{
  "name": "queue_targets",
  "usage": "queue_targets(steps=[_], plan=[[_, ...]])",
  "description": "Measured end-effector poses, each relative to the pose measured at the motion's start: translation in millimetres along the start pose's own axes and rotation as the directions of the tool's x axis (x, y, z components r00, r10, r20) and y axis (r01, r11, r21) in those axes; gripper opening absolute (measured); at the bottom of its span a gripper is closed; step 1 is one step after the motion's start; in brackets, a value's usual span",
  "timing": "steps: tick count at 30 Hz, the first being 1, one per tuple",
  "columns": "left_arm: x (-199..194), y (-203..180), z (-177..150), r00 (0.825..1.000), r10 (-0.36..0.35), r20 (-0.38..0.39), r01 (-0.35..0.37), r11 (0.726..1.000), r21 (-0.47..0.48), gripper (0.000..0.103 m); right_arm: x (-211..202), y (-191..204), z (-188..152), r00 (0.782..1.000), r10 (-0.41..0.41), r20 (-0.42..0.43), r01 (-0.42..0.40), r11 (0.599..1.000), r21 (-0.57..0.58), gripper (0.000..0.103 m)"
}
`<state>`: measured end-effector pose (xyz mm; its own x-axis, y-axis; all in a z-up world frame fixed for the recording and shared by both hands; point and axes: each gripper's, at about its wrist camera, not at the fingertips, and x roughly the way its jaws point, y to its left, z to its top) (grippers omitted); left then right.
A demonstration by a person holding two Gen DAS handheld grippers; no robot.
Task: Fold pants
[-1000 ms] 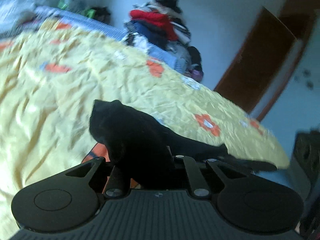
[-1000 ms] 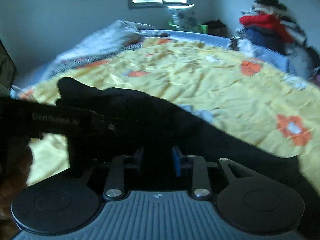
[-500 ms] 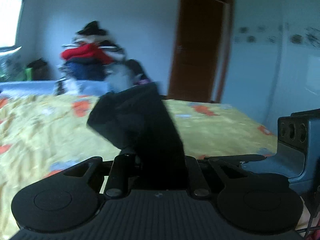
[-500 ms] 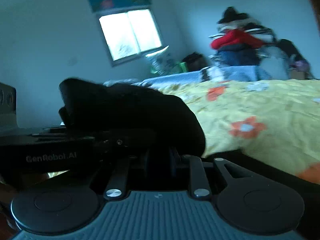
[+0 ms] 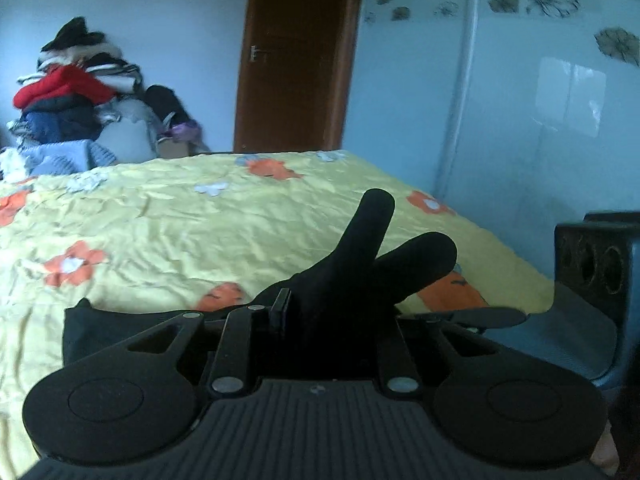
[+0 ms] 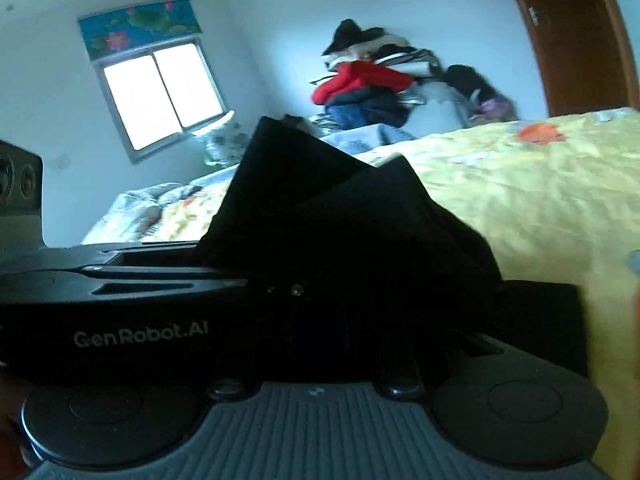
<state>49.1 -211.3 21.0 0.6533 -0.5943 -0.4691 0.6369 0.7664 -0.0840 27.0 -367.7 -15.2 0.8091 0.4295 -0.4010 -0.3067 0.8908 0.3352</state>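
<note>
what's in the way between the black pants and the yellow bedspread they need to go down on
Nothing visible. Both grippers, left gripper and right gripper, grip the black pants, and the yellow bedspread ahead is bare. The clothes pile sits far off.

Right tool (image 6: 316, 320) clamped on black pants (image 6: 340, 216) above yellow bedspread (image 6: 540, 184).

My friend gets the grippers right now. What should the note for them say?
Left gripper: shut on the black pants.
Right gripper: shut on the pants too, cloth bunched over it.
Pants: held up over the yellow bed, one black part lying on the sheet beside the left gripper.
Done: pants picked up by both grippers.
Left: how far the folding has got can't be told; lay them flat on the bed and finish the fold.
</note>
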Motion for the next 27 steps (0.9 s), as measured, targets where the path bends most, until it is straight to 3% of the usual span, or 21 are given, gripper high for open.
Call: queue_targets(steps=[4,6,11,14,15,16,19,21,22,24,25,27], plan=[[13,-17,-1,0.999,0.013,0.035,-0.014,1.000,0.020,0.022,-3,-1,4,0.998,-0.060,0.001,0.059,0.987,-0.147,0.022],[17,-24,1,0.999,0.012,0.044,-0.013,1.000,0.025,0.027,-2,-3,7,0.998,-0.065,-0.015,0.060,0.973,-0.221,0.022],[35,-23,-8,0.992,-0.073,-0.098,0.070,0.997,-0.032,0.031,2,-38,5,0.977,-0.097,-0.190,0.051,0.971,-0.232,0.024],[29,-20,-13,0.985,-0.103,-0.138,0.100,0.995,-0.028,0.033,-11,-61,3,0.965,-0.166,-0.205,0.122,0.970,-0.209,0.043],[25,-17,-13,0.981,-0.123,-0.151,0.118,0.992,-0.042,0.034,-20,-67,2,0.963,-0.192,-0.188,0.155,0.968,-0.195,0.059],[21,-12,-13,0.976,-0.151,-0.159,0.143,0.988,-0.062,0.035,-29,-73,1,0.956,-0.241,-0.165,0.211,0.961,-0.181,0.068],[9,7,-13,0.951,-0.259,-0.167,0.232,0.959,-0.165,0.037,-48,-95,2,0.928,-0.351,-0.123,0.344,0.936,-0.075,0.068],[4,15,-12,0.937,-0.304,-0.171,0.264,0.939,-0.221,0.039,-59,-113,4,0.941,-0.329,-0.076,0.333,0.941,0.059,0.068],[5,15,-12,0.942,-0.292,-0.163,0.254,0.942,-0.218,0.041,-62,-117,7,0.951,-0.305,-0.052,0.309,0.943,0.120,0.068],[11,4,-12,0.973,-0.178,-0.146,0.154,0.974,-0.164,0.064,-63,-129,9,0.972,-0.233,0.011,0.222,0.940,0.257,0.068],[15,-4,-12,0.986,-0.116,-0.120,0.100,0.986,-0.133,0.066,-60,-134,13,0.979,-0.201,0.031,0.182,0.935,0.305,0.068],[18,-17,-14,0.993,-0.101,-0.068,0.095,0.992,-0.083,0.067,-50,-137,16,0.989,-0.137,0.054,0.106,0.918,0.382,0.068]])
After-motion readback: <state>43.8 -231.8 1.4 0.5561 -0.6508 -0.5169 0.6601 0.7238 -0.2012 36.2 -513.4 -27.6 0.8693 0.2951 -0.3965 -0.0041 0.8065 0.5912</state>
